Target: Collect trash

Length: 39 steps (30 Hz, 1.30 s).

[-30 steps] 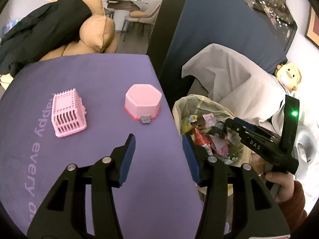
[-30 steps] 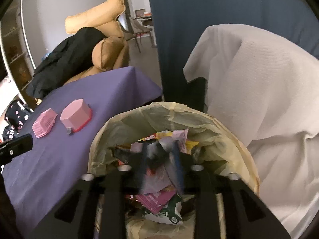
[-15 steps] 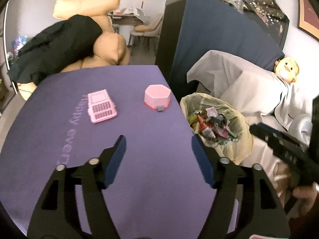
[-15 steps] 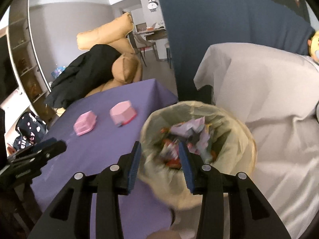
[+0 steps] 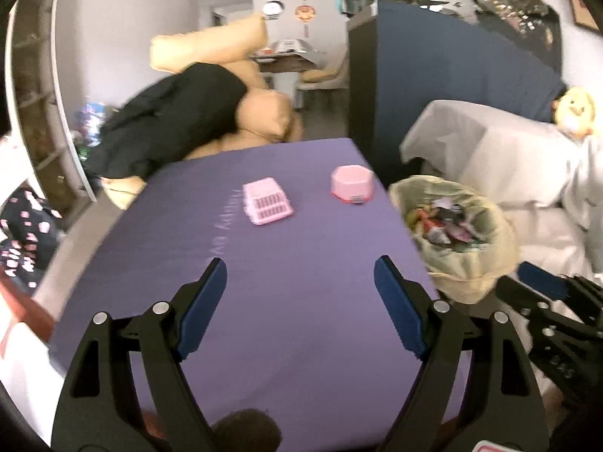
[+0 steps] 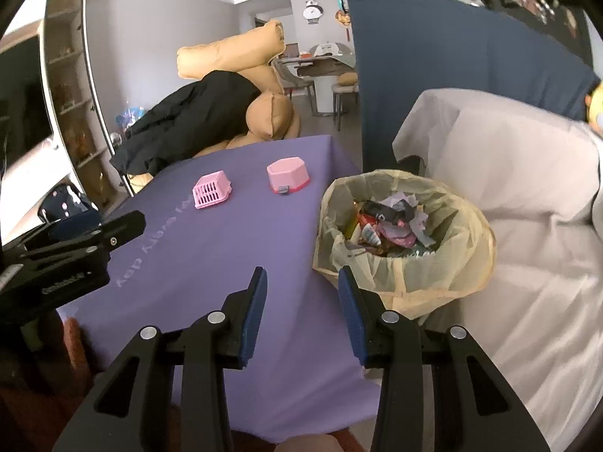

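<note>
While both grippers hang over the purple tablecloth [image 5: 301, 301], neither holds anything: the left gripper [image 5: 300, 301] has just been opening and its jaws stand wide with only cloth seen between them, and the right gripper [image 6: 301, 309] has its jaws parted more narrowly, also empty. Collected trash [image 6: 388, 226] lies in the bin lined with a yellowish bag [image 6: 471, 263], just beside the table's right edge and against a seat draped in a white sheet [image 6: 527, 188]. Two pink things sit apart on the far half of the cloth, a slatted basket [image 5: 267, 201] and a hexagonal box [image 5: 352, 182] (the box nearer the bin). Behind stand tan cushions [image 6: 233, 52] under a black garment [image 6: 196, 120]. Only the left view shows a yellow plush toy [image 5: 574, 111] whole; only the right view shows the wrappers sharply, the left view being blurred
</note>
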Each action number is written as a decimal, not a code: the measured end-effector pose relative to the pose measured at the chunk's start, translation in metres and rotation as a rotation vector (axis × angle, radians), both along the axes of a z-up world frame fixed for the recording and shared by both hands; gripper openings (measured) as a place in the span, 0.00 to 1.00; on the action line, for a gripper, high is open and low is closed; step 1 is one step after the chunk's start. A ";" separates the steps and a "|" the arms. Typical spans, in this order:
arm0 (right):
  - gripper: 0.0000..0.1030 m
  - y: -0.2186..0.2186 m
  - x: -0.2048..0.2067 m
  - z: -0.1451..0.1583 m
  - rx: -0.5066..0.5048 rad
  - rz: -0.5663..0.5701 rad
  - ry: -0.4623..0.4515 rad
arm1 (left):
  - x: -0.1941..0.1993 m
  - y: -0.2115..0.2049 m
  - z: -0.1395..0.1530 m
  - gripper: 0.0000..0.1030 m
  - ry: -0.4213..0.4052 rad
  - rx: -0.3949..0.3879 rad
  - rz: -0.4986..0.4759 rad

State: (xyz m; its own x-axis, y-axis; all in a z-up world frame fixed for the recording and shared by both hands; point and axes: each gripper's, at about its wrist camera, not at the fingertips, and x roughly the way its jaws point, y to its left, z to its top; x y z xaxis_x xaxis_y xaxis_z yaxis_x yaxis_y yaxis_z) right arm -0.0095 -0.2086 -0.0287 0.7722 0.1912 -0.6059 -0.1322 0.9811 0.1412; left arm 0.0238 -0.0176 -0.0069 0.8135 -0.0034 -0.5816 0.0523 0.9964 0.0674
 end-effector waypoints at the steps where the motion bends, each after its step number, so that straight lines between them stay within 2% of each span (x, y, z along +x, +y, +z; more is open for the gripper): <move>1: 0.36 -0.001 -0.002 0.001 0.001 -0.006 -0.004 | -0.001 0.000 0.001 0.74 -0.004 0.003 0.005; 8: 0.36 -0.001 -0.006 0.006 -0.024 -0.021 -0.033 | -0.005 0.005 0.004 0.74 -0.007 -0.009 0.009; 39: 0.36 -0.001 -0.007 0.007 -0.020 -0.016 -0.032 | -0.006 0.001 0.003 0.74 0.003 -0.021 -0.008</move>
